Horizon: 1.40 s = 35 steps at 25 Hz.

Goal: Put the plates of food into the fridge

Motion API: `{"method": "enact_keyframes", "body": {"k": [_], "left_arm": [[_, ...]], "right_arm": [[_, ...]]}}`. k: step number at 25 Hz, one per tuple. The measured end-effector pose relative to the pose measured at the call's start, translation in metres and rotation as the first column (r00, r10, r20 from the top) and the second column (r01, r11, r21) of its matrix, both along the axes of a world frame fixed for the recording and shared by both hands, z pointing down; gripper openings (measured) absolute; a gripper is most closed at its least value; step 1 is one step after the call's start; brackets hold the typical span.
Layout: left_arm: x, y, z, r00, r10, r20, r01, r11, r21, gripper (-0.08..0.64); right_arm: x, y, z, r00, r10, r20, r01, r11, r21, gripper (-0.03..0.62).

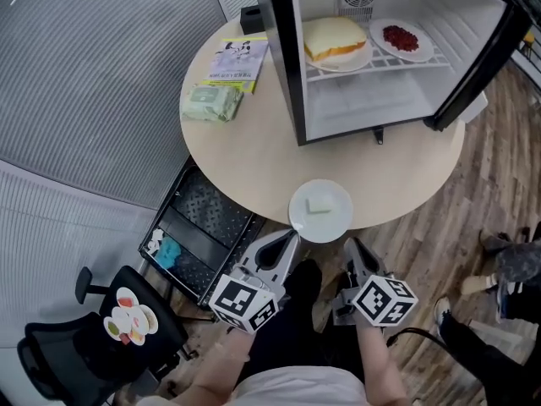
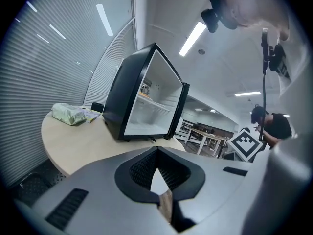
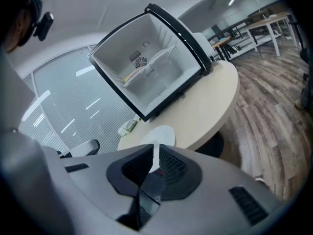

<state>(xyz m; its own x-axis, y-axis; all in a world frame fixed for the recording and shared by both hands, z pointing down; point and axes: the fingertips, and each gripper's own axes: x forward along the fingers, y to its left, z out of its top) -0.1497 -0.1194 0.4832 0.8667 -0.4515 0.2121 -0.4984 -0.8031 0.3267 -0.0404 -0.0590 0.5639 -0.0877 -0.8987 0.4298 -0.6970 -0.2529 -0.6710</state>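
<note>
A white plate [image 1: 321, 210] with a small pale piece of food sits at the round table's [image 1: 254, 159] near edge. The open mini fridge [image 1: 283, 66] holds a plate of yellow cake [image 1: 336, 42] and a plate of red food [image 1: 402, 39] on its wire shelf. My left gripper [image 1: 290, 238] and right gripper [image 1: 351, 245] hang just below the table edge, either side of the white plate, both apart from it. In the right gripper view the plate [image 3: 161, 133] shows just beyond the right gripper [image 3: 155, 147], whose jaws meet on nothing. The left gripper [image 2: 157, 150] looks shut and empty too.
A booklet [image 1: 238, 62], a green pack of wipes [image 1: 211, 101] and a small black box [image 1: 251, 17] lie on the table left of the fridge. A black crate [image 1: 199, 227] stands under the table, a black chair [image 1: 101, 328] at lower left. Someone's shoes [image 1: 499, 260] are at right.
</note>
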Motion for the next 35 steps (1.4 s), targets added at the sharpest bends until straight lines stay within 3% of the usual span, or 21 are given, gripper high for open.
{"method": "enact_keyframes", "body": {"k": [4,8,10,14,17,21,25,28,30,33,35], "left_arm": [[-0.007,-0.003,0.016,1.0,0.004,0.008,-0.004,1.0,-0.017,0.005],[-0.016,-0.005,0.032,1.0,0.002,0.011,-0.002,0.999,-0.032,0.005],[-0.019,-0.007,0.039,1.0,0.0,0.015,0.001,0.999,-0.039,0.004],[-0.024,-0.011,0.048,1.0,-0.009,0.016,0.01,0.999,-0.048,0.003],[-0.028,-0.013,0.05,1.0,-0.02,0.011,0.02,0.998,-0.052,0.005],[-0.029,-0.018,0.052,1.0,-0.025,0.008,0.025,0.998,-0.056,0.003],[-0.03,-0.017,0.056,1.0,-0.024,0.011,0.025,0.997,-0.068,0.004],[-0.029,-0.018,0.056,1.0,-0.017,0.01,0.017,0.998,-0.067,0.005],[-0.03,-0.019,0.055,1.0,-0.013,0.009,0.013,0.998,-0.065,0.004],[-0.03,-0.02,0.052,1.0,-0.007,0.008,0.007,0.998,-0.062,0.003],[-0.028,-0.02,0.05,1.0,0.0,0.007,0.0,0.998,-0.059,0.005]], "right_arm": [[-0.017,-0.002,0.02,0.986,0.002,0.167,-0.003,1.0,0.002,0.124],[-0.031,-0.004,0.04,0.946,0.034,0.323,-0.024,0.999,-0.036,0.183],[-0.039,-0.008,0.047,0.907,0.048,0.419,-0.042,0.999,-0.022,0.183],[-0.051,-0.023,0.051,0.791,0.069,0.608,-0.108,0.994,0.027,0.183],[-0.053,-0.026,0.056,0.773,0.107,0.625,-0.143,0.99,0.007,0.183],[-0.047,-0.036,0.048,0.72,0.146,0.678,-0.23,0.973,0.035,0.183],[-0.043,-0.037,0.055,0.731,0.17,0.661,-0.246,0.969,0.022,0.178],[-0.042,-0.036,0.058,0.682,0.2,0.704,-0.287,0.958,0.006,0.028],[-0.044,-0.037,0.056,0.665,0.193,0.721,-0.298,0.955,0.019,0.023],[-0.045,-0.036,0.054,0.681,0.183,0.709,-0.288,0.957,0.03,0.019],[-0.045,-0.035,0.052,0.672,0.18,0.718,-0.288,0.957,0.029,0.018]]}}
